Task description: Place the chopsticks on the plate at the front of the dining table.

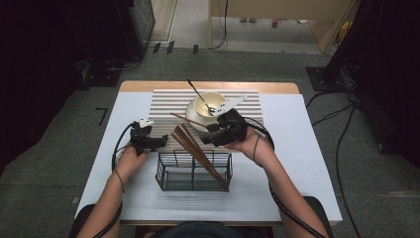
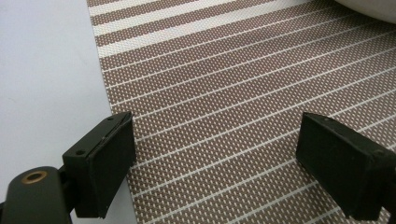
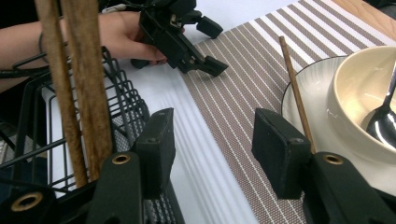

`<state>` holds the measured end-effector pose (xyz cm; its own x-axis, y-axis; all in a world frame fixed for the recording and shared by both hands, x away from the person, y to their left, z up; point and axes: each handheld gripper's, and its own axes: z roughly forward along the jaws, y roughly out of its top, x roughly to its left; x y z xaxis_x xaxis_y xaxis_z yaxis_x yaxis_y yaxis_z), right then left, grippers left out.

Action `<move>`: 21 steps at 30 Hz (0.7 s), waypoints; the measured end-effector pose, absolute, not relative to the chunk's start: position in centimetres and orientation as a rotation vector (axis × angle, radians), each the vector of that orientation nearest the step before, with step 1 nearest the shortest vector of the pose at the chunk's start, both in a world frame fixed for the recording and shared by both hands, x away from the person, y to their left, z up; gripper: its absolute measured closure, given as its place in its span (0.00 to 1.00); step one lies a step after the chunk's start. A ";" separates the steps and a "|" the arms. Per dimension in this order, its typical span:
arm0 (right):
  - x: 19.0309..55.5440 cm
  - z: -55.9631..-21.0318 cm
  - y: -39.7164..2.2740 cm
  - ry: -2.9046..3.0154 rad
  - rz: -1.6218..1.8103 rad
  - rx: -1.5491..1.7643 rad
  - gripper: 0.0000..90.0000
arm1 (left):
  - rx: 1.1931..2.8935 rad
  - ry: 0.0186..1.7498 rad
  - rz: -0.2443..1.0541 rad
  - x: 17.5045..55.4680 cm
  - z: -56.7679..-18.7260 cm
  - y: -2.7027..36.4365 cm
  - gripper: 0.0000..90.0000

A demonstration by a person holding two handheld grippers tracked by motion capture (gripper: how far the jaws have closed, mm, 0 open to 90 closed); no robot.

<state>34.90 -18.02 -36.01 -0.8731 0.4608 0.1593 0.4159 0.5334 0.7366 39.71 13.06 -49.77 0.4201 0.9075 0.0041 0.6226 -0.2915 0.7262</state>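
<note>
The chopsticks (image 1: 198, 151) lean in a brown bundle out of the black wire basket (image 1: 166, 181), their lower ends inside its right compartment and their upper ends slanting up and left past the basket's far rim, over the striped mat (image 1: 163, 101). One more chopstick (image 1: 187, 119) lies apart from the bundle, beyond the basket, with its far end resting on the rim of the white plate (image 1: 192, 113) that carries the cream bowl (image 1: 208, 101) and a metal spoon (image 1: 198, 95). The right gripper (image 1: 204, 139) hovers just beyond the basket's far rim, between the basket and the plate, its jaws parted and gripping nothing; in the right gripper view the bundle (image 3: 77, 79) rises at the left, outside the left jaw and beside it, while the single chopstick (image 3: 295, 88) runs behind the right jaw, also outside the gap, and only mat and white table (image 3: 205, 163) show between the jaws. The left gripper (image 1: 162, 141) sits beyond the basket's left far corner, held by the left hand (image 1: 130, 157), well clear of the bundle; its jaws stand wide and empty over the mat's left edge (image 2: 105, 74) in the left gripper view.
</note>
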 end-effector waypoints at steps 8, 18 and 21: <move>34.0 -35.5 -18.0 2.708 1.281 0.753 0.56 | 2.024 1.290 0.560 39.7 -49.8 13.1 0.14; 33.3 -34.8 -17.9 2.706 1.289 0.732 0.58 | 2.023 1.290 0.561 39.7 -49.8 13.1 0.14; 33.0 -34.5 -17.8 2.706 1.292 0.724 0.58 | 2.023 1.289 0.561 39.7 -49.8 13.1 0.14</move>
